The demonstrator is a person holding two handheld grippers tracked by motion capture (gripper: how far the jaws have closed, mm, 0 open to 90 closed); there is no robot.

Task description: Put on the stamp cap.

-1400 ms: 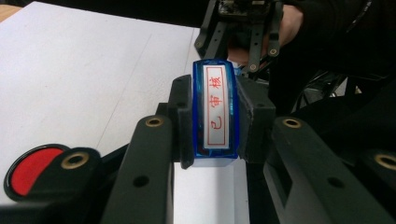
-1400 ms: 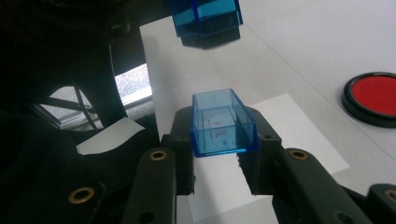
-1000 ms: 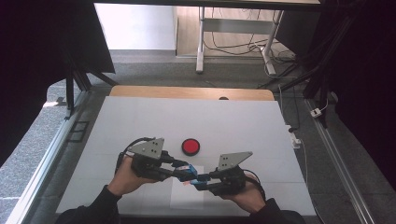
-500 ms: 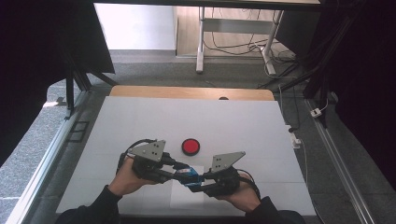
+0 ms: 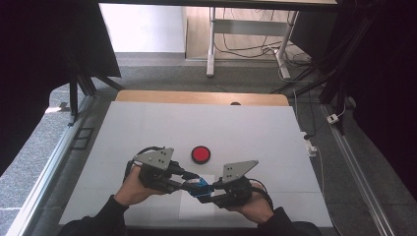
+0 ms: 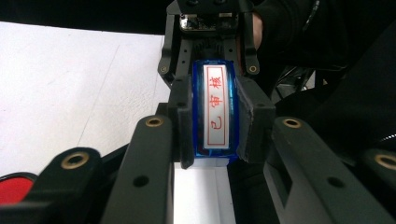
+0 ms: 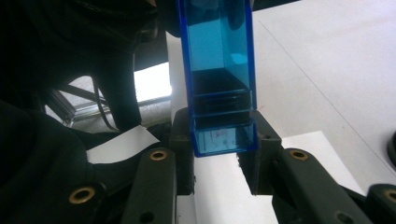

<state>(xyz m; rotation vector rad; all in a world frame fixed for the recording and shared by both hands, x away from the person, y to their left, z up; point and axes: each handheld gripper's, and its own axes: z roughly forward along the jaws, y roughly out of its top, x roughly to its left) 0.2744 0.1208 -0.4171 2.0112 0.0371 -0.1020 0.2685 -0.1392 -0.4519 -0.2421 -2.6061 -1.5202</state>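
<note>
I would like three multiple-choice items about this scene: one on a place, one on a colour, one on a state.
1. Where does the red round pad lie?
A. on the white table, beyond the grippers
B. on the floor
C. between the jaws

2. What colour is the stamp's casing?
A. green
B. clear blue
C. yellow

3. How is the blue stamp held?
A. lying free on the paper
B. by the left gripper alone
C. by the left gripper and the right gripper together

Answers: 1 A, the high view shows it on the table past both hands. 2 B, both gripper views show blue see-through plastic. 3 C, each gripper view shows its pads pressed on the stamp.
</note>
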